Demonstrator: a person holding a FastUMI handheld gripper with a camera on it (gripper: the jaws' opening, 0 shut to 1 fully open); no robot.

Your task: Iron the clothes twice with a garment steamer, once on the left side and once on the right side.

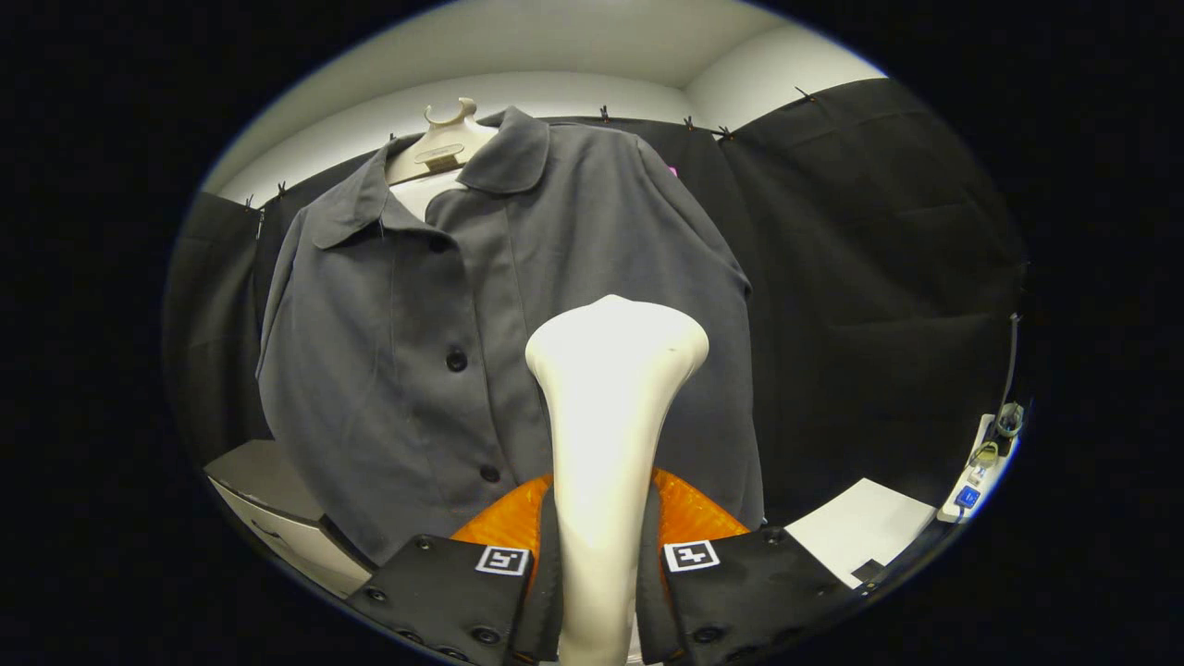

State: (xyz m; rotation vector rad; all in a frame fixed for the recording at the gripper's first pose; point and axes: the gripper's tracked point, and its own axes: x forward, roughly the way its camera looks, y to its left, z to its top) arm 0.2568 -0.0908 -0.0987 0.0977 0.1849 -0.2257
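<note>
A grey buttoned shirt [407, 342] hangs on a pale hanger [442, 143] in front of the black cloth wall. My gripper [599, 564] is shut on the cream handle of the garment steamer [606, 416], both fingers pressing its sides. The steamer stands upright between the fingers, its wide head up against the shirt's right half, just right of the button row [456, 360]. An orange part of the steamer [689, 513] shows behind the handle, low down. The steamer's face is turned away from me and is hidden.
A white box or cabinet [268, 504] sits below the shirt's left sleeve. A white surface [860, 536] lies to the right, with a power strip [980, 467] and cable beyond it. Black cloth closes off the back and right.
</note>
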